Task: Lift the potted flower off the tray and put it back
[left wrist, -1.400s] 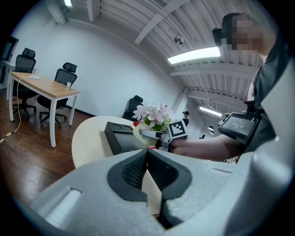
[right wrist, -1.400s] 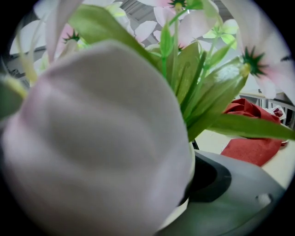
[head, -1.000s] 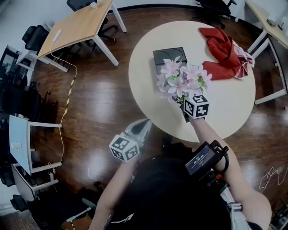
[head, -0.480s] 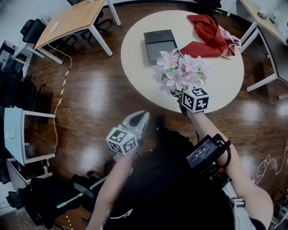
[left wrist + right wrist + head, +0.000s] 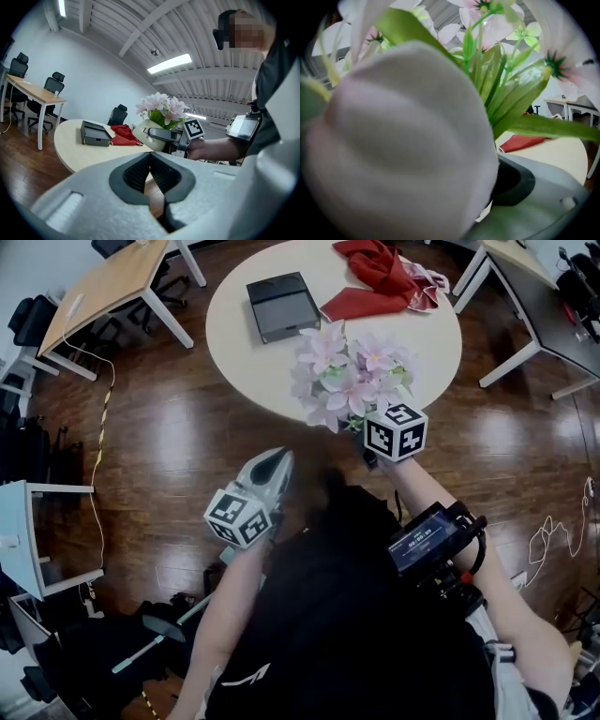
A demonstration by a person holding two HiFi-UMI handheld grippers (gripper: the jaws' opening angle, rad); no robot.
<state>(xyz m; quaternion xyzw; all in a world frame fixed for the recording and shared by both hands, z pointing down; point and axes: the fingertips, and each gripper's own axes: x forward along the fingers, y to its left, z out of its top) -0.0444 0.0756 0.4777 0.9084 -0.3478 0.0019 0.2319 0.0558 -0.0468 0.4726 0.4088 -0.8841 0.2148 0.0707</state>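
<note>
My right gripper (image 5: 361, 427) is shut on the potted flower (image 5: 347, 381), a cream pot with pink-white blooms and green leaves. It hangs in the air at the near edge of the round table (image 5: 412, 343), apart from the dark tray (image 5: 281, 306), which lies bare farther back. In the right gripper view the pot (image 5: 403, 140) fills the left and one grey jaw shows at the lower right. The left gripper view shows the pot (image 5: 149, 132) clamped from the side. My left gripper (image 5: 275, 460) is shut, holds nothing and hangs over the floor, left of the table.
A red cloth (image 5: 375, 277) lies on the table's far side, behind the tray. A wooden desk (image 5: 103, 287) and office chairs stand at the left, more desks at the right (image 5: 525, 287). A yellow cable (image 5: 98, 437) runs across the dark wood floor.
The flower pot has come away from beside the tray toward the table's near edge, still in my right gripper. The table now sits farther up the head view. My left gripper barely moved.
</note>
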